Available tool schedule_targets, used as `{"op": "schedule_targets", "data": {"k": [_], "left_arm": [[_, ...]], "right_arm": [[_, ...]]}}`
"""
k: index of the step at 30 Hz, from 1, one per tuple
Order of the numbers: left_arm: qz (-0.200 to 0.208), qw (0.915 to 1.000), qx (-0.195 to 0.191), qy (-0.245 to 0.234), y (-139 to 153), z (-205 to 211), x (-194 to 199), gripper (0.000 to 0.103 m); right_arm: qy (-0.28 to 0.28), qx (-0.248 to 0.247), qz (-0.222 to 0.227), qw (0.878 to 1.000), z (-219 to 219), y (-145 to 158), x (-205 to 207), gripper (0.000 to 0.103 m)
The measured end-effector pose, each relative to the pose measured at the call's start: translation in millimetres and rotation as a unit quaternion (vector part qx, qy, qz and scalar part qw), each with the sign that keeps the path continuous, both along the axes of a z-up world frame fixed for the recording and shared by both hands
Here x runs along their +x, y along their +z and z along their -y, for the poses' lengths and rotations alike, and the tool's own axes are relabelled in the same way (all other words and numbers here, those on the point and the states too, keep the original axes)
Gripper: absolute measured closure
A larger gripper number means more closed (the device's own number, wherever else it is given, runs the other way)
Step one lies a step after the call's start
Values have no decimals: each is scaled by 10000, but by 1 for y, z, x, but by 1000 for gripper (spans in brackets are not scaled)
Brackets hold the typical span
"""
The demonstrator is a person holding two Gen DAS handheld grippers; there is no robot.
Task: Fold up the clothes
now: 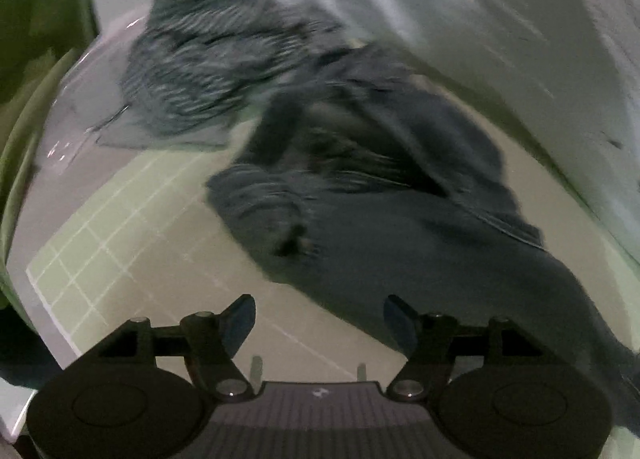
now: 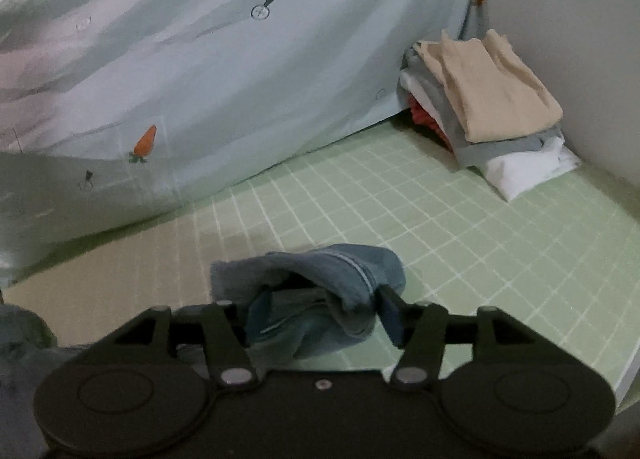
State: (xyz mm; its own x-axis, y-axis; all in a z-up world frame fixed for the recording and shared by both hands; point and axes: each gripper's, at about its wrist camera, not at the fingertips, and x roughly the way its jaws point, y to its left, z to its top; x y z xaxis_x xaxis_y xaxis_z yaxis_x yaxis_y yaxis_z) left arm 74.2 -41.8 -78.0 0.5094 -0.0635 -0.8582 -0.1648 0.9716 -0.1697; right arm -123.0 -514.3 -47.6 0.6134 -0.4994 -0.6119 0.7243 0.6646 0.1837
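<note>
Two pairs of tongs, both spread apart. Left tongs (image 1: 320, 319) released, nothing between the pads, only bare green gridded mat (image 1: 132, 227) showing in the gap. Just beyond them, blurred, a dark blue-grey garment (image 1: 400, 219) sprawled loosely across the mat, one rumpled end reaching toward the far left, the other trailing off past the right finger. Farther back on the left, a dark striped garment (image 1: 208, 59) in a crumpled heap, too smeared for detail. Along the right and the back, a pale blue sheet (image 2: 240, 79) printed with small carrots, rising from the mat's edge. Right tongs (image 2: 320, 303) parted too, not clenched: a fold of blue garment (image 2: 320, 263) lying slack in the gap, draped over the right finger (image 2: 390, 315) and hiding the left one, lower end resting on the mat. In the far right corner, against the wall (image 2: 580, 39), a stack of folded clothes (image 2: 488, 99): beige on top, then grey, then white, with something red-orange tucked at the side.
</note>
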Motion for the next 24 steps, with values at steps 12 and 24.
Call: {"op": "schedule_targets", "data": {"k": [12, 24], "left_arm": [[-204, 9991, -98, 349, -26, -25, 37, 25], [-403, 9961, 17, 782, -42, -11, 67, 24]], "right_arm": [[-156, -777, -165, 9967, -17, 26, 24, 20], [1882, 398, -1169, 9743, 14, -35, 92, 18]]}}
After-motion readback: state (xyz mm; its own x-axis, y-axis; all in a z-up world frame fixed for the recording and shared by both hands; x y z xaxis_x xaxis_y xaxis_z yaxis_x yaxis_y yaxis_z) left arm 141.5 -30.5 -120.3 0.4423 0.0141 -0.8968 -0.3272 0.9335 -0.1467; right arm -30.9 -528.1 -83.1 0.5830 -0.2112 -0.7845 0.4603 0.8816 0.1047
